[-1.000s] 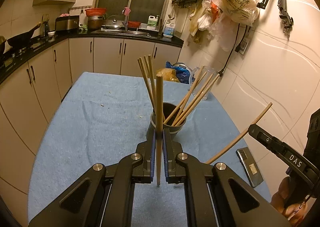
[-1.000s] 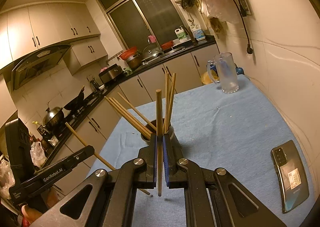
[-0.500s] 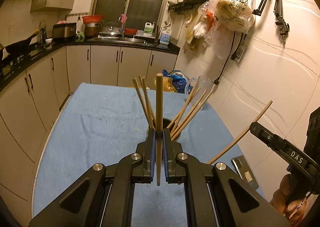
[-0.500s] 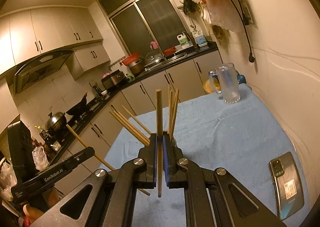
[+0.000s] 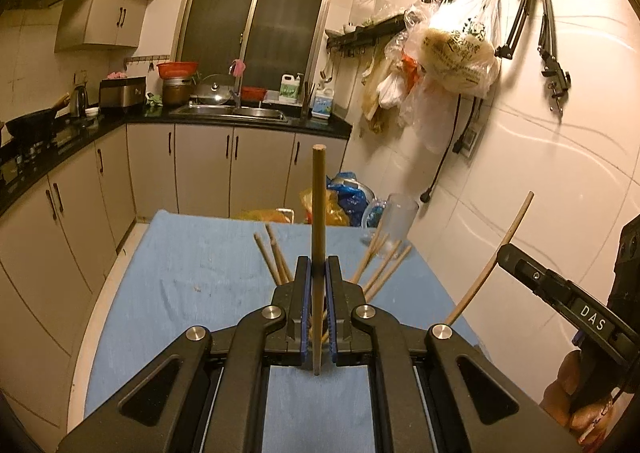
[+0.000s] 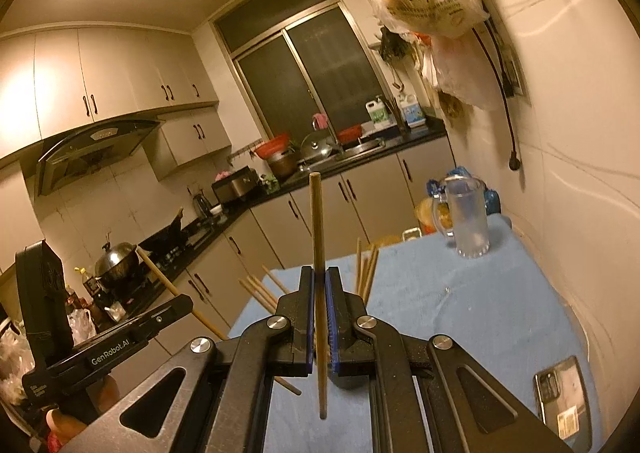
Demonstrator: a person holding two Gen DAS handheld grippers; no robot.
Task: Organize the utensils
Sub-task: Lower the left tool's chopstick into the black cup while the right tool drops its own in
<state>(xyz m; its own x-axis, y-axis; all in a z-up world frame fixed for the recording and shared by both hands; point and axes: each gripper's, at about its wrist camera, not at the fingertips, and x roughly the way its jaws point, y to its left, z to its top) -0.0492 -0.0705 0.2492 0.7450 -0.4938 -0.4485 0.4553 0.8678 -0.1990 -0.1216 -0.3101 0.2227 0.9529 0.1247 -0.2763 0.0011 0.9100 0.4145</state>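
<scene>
My left gripper point(image 5: 318, 273) is shut on a wooden chopstick point(image 5: 319, 205) that stands upright between its blue pads. Behind the jaws, several chopsticks point(image 5: 382, 263) fan out of a holder that the gripper hides. At the right edge, the right gripper point(image 5: 505, 253) holds another chopstick point(image 5: 490, 269) at a slant. In the right wrist view, my right gripper point(image 6: 319, 281) is shut on an upright chopstick point(image 6: 317, 229), above the fanned chopsticks point(image 6: 366, 269). The left gripper point(image 6: 182, 303) shows at the left with its chopstick point(image 6: 160, 273).
A blue cloth point(image 5: 192, 277) covers the table point(image 6: 472, 305). A glass mug point(image 6: 466, 221) stands at the far right corner, and a phone point(image 6: 560, 401) lies near the right edge. Kitchen cabinets point(image 5: 160, 169) and a tiled wall point(image 5: 540, 173) border the table.
Both grippers have risen, each with its chopstick. The holder and its chopsticks have dropped lower in both views; the holder is now hidden behind the jaws.
</scene>
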